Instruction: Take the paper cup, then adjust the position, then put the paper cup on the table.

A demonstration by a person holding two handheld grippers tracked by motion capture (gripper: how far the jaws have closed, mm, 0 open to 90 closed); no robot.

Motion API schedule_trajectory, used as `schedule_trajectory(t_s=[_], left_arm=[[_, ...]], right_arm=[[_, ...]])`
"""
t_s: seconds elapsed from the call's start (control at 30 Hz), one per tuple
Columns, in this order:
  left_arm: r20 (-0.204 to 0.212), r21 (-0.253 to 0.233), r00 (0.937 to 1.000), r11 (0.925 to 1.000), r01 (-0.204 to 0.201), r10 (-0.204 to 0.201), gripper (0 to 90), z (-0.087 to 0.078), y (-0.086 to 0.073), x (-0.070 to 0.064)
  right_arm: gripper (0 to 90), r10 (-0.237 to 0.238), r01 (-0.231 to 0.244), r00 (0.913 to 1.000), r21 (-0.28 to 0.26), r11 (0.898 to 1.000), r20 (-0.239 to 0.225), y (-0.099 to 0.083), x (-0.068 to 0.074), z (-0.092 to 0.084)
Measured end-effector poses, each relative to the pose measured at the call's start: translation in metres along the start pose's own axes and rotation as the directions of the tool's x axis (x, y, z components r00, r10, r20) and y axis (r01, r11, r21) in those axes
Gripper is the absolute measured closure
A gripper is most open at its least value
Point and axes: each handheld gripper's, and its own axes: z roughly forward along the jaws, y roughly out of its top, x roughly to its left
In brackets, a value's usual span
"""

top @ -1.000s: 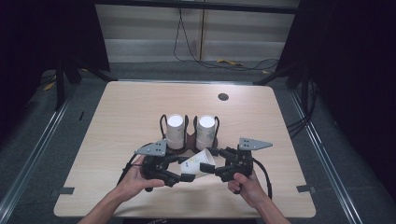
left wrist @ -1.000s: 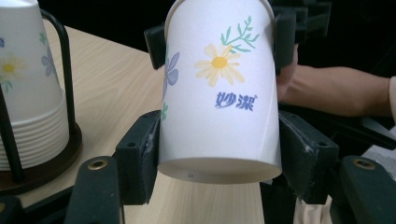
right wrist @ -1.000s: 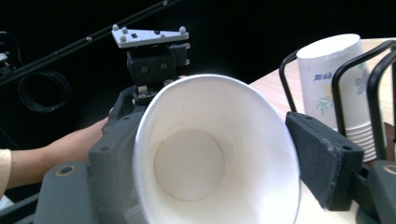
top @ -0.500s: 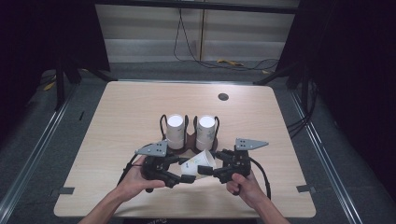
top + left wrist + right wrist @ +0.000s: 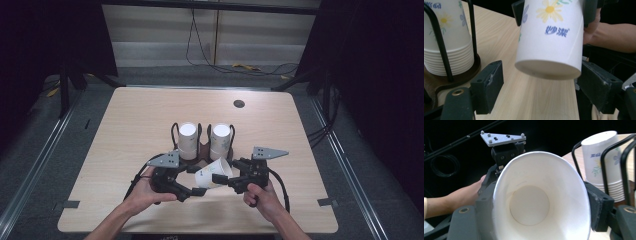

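Two claws are working over the table [image 5: 125,125], and one loose paper cup [image 5: 212,173] is hanging between them just above the wood. The right claw [image 5: 226,181] is gripping that cup near its rim. The left claw [image 5: 190,184] has just been spreading its jaws; they are standing released on either side of the cup's base, apparently not touching it. The cup is lying roughly level, base towards the left claw, mouth towards the right. Just behind, a wire rack [image 5: 200,150] is holding two upturned cup stacks [image 5: 188,140], crowding the far side.
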Motion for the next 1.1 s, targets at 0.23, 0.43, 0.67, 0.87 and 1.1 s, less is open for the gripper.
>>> schedule_trajectory(t_s=[0.23,0.43,0.67,0.87,1.1], left_arm=[[-0.055,0.036,0.9984,0.9992,0.014,-0.012,18.8,-0.002,-0.001,0.004],[-0.098,0.06,0.9951,0.998,0.021,-0.015,17.5,-0.005,-0.003,0.008],[-0.135,0.091,0.9908,0.9956,0.02,-0.007,17.6,-0.007,-0.006,0.012],[-0.157,0.095,0.9873,0.9949,0.035,-0.02,20.1,-0.008,-0.008,0.013],[-0.179,0.111,0.9837,0.9929,0.042,-0.021,20.4,-0.01,-0.009,0.015]], right_arm=[[26.2,-0.009,0.008,0.997,0.013,1.0,0.077,0.002,0.0,-0.005],[26.6,-0.015,0.01,0.9898,0.039,0.999,0.142,0.002,-0.002,-0.01],[26.9,-0.024,0.006,0.9711,0.077,0.997,0.238,0.004,-0.004,-0.019],[27.0,-0.066,0.021,0.9276,0.125,0.992,0.368,0.004,-0.01,-0.03],[27.0,-0.083,0.014,0.8862,0.152,0.988,0.456,0.01,-0.021,-0.041]])
